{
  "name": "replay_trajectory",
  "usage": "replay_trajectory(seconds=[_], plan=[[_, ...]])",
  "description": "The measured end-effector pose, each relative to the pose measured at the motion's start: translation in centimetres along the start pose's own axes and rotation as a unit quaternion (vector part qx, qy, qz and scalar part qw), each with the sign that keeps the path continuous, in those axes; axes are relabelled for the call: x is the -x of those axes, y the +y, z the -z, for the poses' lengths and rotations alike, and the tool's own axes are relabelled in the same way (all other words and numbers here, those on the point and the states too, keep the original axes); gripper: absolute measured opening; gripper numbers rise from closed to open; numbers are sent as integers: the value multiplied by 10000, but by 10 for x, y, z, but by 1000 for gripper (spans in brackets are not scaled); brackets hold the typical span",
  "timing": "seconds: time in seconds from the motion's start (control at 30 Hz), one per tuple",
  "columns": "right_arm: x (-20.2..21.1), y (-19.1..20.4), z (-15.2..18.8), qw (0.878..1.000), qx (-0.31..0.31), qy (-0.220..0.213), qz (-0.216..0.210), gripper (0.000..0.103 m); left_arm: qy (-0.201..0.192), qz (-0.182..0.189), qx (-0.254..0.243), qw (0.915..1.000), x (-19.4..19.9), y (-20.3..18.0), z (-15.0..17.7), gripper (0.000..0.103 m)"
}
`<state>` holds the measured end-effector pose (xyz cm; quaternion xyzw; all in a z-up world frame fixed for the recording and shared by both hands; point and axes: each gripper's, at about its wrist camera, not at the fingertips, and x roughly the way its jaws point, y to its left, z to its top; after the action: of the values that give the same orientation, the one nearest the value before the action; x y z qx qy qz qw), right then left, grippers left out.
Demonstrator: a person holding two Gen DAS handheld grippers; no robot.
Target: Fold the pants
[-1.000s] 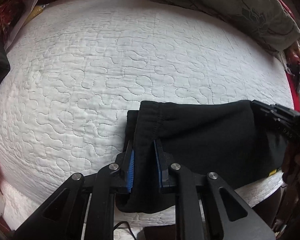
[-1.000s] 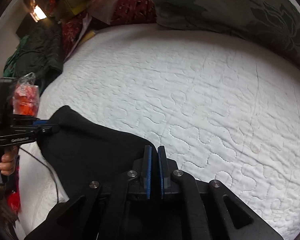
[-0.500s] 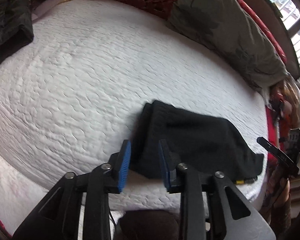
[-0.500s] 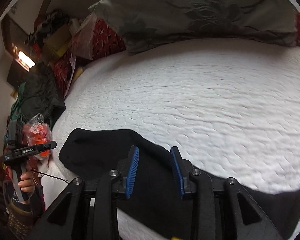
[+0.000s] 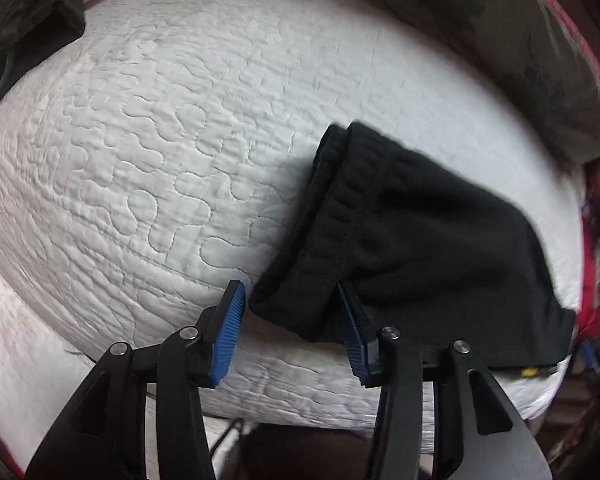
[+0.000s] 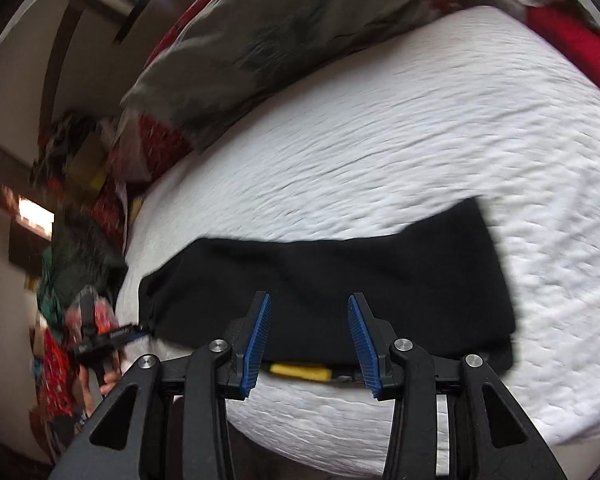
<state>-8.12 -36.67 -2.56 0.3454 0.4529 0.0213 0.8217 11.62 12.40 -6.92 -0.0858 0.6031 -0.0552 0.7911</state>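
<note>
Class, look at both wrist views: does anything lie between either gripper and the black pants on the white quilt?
Nothing visible does. The left gripper hangs open just above the near corner of the pants, and the right gripper hangs open over their near edge. Around the pants the quilt is bare; the pillow lies at the far side.

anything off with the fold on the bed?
The pants lie folded near the quilt's front edge, but a yellow tag pokes out from under the near side, and the waistband layers sit slightly staggered. Both the left gripper and right gripper are open, clear of the cloth.
</note>
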Motion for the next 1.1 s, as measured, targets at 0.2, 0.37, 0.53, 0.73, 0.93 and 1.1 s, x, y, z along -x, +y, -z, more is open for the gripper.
replay_trajectory(seconds=[0.2,0.37,0.53,0.73,0.93,1.1], plan=[[45,-65,-3,9964,-615,-488,311,46,-594,91,-374,9975,59,-49,45,44],[34,-75,-6,9967,-650,-459,188,46,538,1647,-693,9824,36,-151,88,48],[15,-73,-1,9981,-514,-256,220,46,1785,2277,-376,9565,-18,-233,105,48],[17,-76,10,9988,-396,-262,121,46,2181,2125,65,9525,-42,-270,118,48],[15,-88,0,9983,-465,-328,147,46,2158,1984,328,9555,-54,-270,112,47],[-1,-87,-10,9987,-357,-190,308,46,2070,1926,514,9578,-61,-261,106,47]])
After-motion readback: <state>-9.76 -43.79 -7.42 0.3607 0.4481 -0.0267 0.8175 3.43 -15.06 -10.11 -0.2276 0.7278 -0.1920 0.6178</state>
